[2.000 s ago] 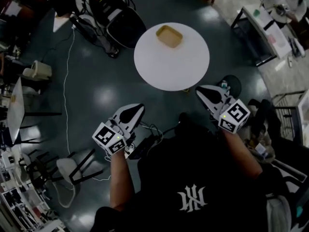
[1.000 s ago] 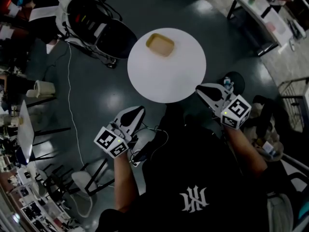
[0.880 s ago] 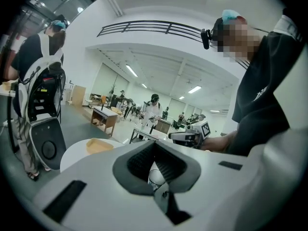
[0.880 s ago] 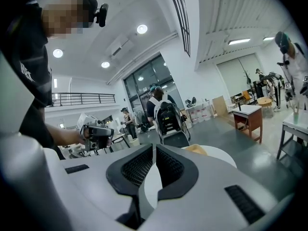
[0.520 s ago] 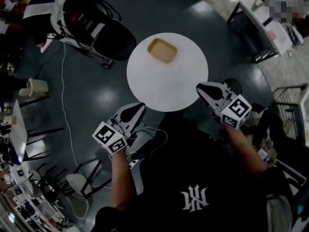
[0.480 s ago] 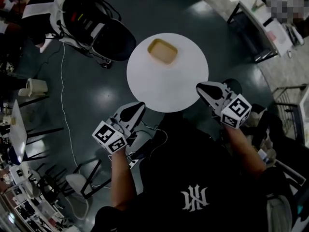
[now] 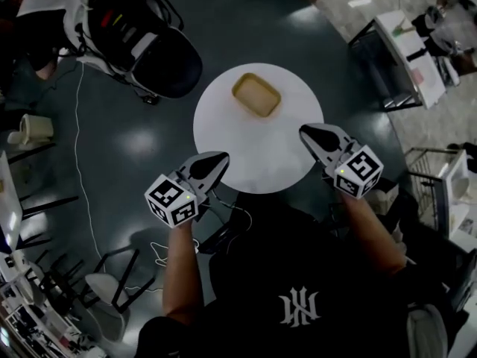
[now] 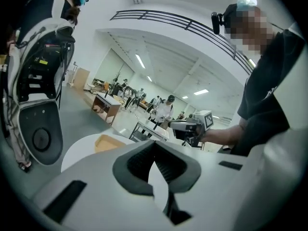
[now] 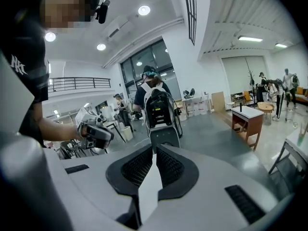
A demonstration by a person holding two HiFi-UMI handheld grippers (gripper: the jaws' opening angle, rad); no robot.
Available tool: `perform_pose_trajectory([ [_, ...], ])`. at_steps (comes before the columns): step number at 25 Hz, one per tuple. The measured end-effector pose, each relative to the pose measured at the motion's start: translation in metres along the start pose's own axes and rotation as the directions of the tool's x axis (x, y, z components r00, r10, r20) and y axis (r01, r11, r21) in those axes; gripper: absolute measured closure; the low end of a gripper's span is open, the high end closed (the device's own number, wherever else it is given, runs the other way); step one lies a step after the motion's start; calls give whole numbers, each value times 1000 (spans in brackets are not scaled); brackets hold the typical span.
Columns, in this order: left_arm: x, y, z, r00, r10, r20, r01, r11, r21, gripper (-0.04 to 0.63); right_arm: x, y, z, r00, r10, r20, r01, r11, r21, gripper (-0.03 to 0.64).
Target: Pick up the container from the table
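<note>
Holds the left gripper (image 8: 155,147) with its jaws pressed flat together, nothing between them. Holds the right gripper (image 9: 155,154) the same way, closed pad to pad and empty. Brings, in the head view, the left tip over the round white table (image 7: 253,151) at about its 8 o'clock rim, and the right tip over the rim at about 3 o'clock. Finds the container (image 7: 256,94), a shallow tan rectangular tray, lying near the table's 12 o'clock edge, well apart from both grippers. Catches it in the left gripper view at about 10 o'clock from the closed jaws, low on the tabletop. Faces a black-and-white machine (image 7: 141,39) standing on the dark floor, off the table toward 10 o'clock.
</note>
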State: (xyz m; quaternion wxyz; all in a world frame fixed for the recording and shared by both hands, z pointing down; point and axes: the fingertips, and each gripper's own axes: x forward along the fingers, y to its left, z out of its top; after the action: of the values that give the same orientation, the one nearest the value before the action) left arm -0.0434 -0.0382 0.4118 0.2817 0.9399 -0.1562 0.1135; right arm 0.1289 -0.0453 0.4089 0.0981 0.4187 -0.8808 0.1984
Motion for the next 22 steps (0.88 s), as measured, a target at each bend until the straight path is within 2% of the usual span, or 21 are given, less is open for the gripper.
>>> perform_pose_trajectory([
  [6, 28, 31, -3, 997, -62, -38, 58, 995, -80, 594, 43, -21, 9, 998, 25, -61, -28, 998, -49, 568],
  [14, 40, 66, -14, 998, -62, -25, 56, 978, -199, 594, 92, -40, 4, 982, 28, -186, -55, 989, -140, 568],
  [22, 77, 80, -39, 998, -38, -52, 25, 974, -226, 592, 117, -73, -24, 968, 79, -237, -103, 991, -91, 556],
])
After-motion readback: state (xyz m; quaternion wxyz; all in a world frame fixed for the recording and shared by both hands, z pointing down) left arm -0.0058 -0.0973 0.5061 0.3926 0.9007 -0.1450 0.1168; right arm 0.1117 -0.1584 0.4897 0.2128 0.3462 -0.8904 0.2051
